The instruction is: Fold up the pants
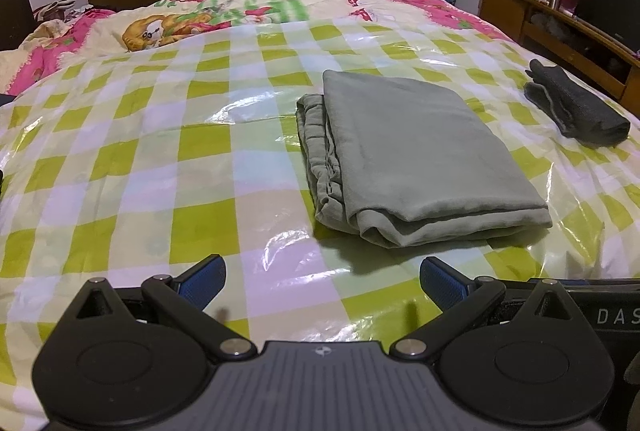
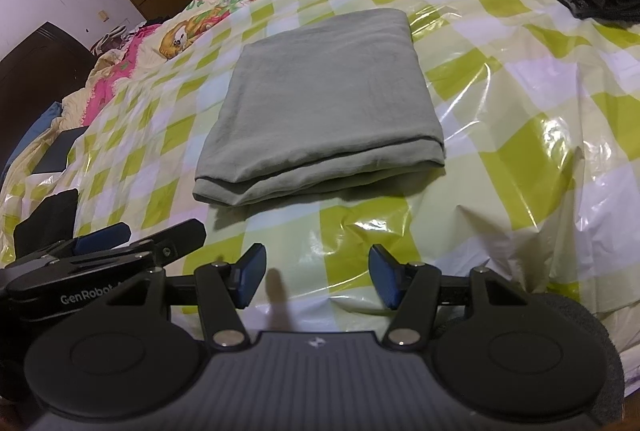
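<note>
The grey-green pants (image 1: 416,159) lie folded into a flat, thick square on the checked plastic sheet (image 1: 160,151) that covers the bed. The top is smooth. In the left wrist view, bunched layers peek out along the left side of the pile. In the right wrist view, the near edge shows stacked layers.

The folding looks done, or almost done. The next move may be only a small tidy of the bunched side, or nothing more at all.

The pants sit just ahead of the right gripper (image 2: 316,281), and ahead and to the right of the left gripper (image 1: 322,281). Both grippers are spread wide and hold nothing. Neither touches the pants.

A dark grey folded cloth (image 1: 576,107) lies farther off to the right, well apart from the pants.
</note>
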A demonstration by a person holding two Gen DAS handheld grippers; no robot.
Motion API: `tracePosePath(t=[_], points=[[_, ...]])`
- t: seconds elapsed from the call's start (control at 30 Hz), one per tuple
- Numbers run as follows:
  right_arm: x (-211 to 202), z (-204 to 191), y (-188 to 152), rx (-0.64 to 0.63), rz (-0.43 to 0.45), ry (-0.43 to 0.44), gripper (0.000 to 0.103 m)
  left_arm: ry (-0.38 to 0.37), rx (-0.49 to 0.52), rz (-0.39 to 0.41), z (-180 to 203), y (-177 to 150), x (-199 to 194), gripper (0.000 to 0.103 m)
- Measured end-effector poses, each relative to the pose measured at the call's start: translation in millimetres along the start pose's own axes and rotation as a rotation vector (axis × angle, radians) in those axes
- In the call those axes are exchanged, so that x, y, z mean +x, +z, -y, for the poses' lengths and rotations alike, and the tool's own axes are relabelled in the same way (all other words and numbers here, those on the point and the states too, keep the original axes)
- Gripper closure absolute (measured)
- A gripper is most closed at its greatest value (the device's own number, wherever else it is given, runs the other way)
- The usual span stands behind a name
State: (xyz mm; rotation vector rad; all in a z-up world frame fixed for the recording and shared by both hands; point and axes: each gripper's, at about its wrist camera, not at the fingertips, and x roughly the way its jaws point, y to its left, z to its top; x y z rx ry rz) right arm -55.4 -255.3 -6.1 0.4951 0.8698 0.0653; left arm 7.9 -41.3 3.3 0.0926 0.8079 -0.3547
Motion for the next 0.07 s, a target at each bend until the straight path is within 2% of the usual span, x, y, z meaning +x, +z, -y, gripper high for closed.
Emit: tracePosePath(t=[0.07], points=[[0.1,0.0,0.1,-0.001,0.0,0.0,0.044,-0.005,-0.009,0.001,-0.2,0.3,-0.5,0.0]])
